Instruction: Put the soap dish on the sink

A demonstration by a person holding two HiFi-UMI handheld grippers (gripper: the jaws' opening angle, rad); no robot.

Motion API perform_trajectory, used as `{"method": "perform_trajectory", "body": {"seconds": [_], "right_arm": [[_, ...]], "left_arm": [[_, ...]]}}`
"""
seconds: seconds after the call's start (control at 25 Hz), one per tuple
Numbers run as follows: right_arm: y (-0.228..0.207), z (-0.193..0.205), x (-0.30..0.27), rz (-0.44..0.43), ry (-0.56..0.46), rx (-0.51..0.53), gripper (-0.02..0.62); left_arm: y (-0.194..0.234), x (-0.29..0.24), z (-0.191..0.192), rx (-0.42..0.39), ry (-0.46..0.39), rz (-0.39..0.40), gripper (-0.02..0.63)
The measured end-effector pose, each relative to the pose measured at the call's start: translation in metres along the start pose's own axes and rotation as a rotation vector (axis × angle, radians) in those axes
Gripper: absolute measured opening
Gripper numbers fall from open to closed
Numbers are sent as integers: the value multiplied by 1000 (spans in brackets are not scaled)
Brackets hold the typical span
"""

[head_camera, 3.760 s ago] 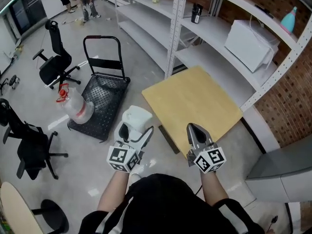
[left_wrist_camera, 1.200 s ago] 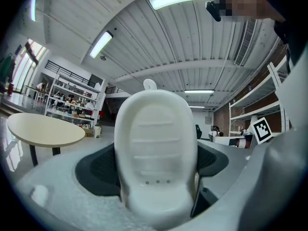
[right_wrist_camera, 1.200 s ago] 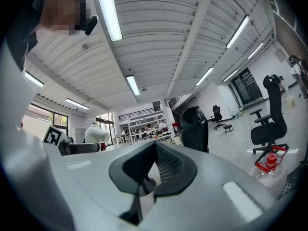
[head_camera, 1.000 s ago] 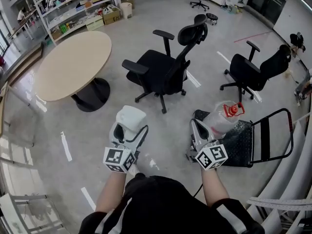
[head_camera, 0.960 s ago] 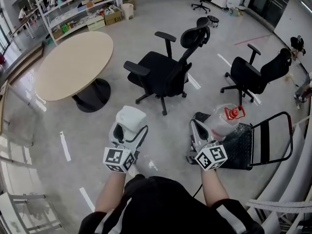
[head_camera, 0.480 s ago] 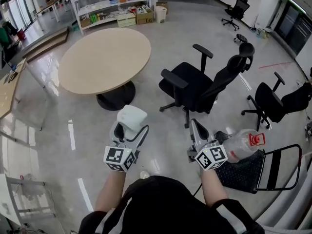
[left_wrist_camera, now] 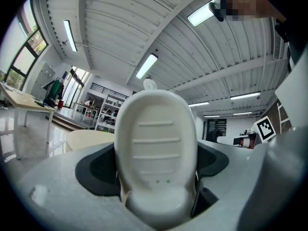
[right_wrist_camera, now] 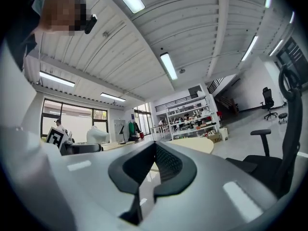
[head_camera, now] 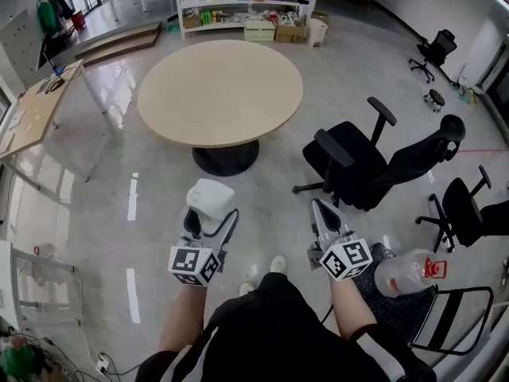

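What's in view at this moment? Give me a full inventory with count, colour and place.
soap dish: 1, white, between the left gripper's jaws
round table: 1, light wood, on the floor ahead
office chairs: 3, black, right of the table, one far back
shelf unit: 1, white, far end, loaded with boxes
desk: 1, light wood, far left
water jug: 1, clear with red cap, on the cart
cart: 1, black, lower right
left gripper: 1, grey, shut on the soap dish
right gripper: 1, grey, jaws together, empty
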State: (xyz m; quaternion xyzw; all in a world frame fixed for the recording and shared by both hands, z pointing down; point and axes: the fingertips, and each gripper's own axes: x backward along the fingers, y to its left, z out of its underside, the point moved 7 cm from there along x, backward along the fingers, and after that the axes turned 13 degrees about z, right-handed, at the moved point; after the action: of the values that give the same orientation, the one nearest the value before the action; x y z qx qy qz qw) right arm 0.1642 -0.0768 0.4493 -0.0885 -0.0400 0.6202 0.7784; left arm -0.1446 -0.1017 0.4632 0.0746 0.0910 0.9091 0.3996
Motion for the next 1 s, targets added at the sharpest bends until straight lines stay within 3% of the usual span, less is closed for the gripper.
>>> {"method": "perform_trajectory", "body": {"seconds": [0.48,0.72,1.0], "right_arm": [[44,3,-130,-191,31,-4,5],[53,-11,-202,-259,10,-3,5],[29,-17,-283,-282,-7,-30,5]], "left_arm": [[85,8,-17,-12,-31,-192,459],[130,-22,-39,-40,-49,-240,459],[178,-79,-55,-82,-43,-276,459]]}}
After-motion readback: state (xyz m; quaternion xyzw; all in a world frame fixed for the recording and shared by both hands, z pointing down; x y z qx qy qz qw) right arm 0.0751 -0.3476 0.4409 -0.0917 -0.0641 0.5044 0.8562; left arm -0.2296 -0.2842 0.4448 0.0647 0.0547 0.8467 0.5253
